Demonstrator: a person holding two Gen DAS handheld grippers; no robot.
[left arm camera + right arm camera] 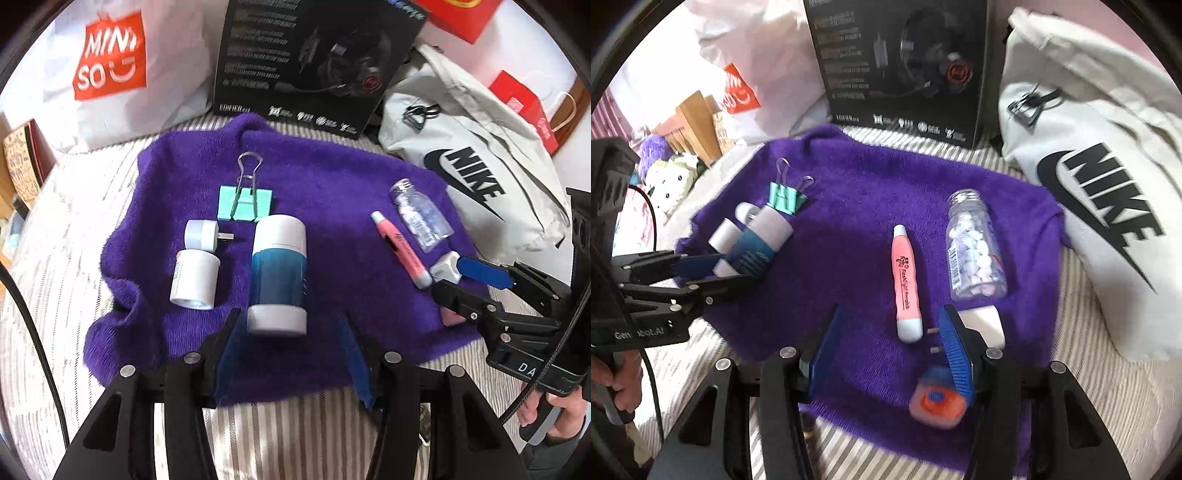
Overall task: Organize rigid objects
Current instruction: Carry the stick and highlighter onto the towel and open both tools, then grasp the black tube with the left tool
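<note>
Rigid clutter lies sorted on our fuzzy purple towel (332, 177); both grippers, left (291, 332) and right (892, 332), stand released, holding nothing. We risk the right finger (955, 350) nudging the round orange-pink tape dispenser (936, 404) beneath it.

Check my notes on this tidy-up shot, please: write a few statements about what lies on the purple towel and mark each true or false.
1. The pink pen lies beside the pill bottle on the purple towel. True.
2. The left gripper is clamped on the blue and white tube. False: its fingers stand apart, gripping nothing.
3. The green binder clip lies on the towel. True.
4. The right gripper holds the pen. False: its jaws are open and hold nothing.
</note>
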